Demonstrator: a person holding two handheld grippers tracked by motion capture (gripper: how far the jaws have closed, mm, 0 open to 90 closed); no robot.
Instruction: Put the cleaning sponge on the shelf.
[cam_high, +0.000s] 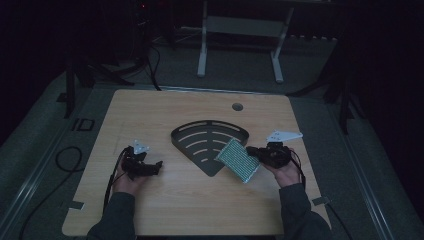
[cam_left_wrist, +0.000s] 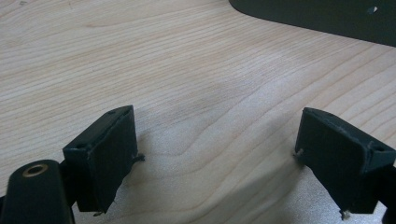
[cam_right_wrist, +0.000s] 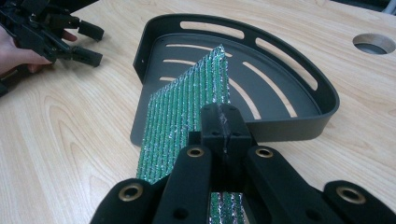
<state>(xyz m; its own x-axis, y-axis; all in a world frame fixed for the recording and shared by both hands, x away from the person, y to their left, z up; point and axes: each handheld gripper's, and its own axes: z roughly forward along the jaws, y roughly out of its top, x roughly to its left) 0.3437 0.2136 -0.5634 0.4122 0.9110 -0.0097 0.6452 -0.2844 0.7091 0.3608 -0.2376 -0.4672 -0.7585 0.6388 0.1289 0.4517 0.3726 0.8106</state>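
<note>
Green glittery scouring pad, seemingly light and pliable, is clamped by 1 edge in the right hand-held gripper, just ahead of which sits the dark corner tray; the left hand-held gripper gapes empty above the surface.

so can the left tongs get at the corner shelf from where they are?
Probably yes. The left tongs are open and empty, with bare tabletop between them and the dark corner shelf. The right tongs hold the green scouring pad over its far side.
</note>
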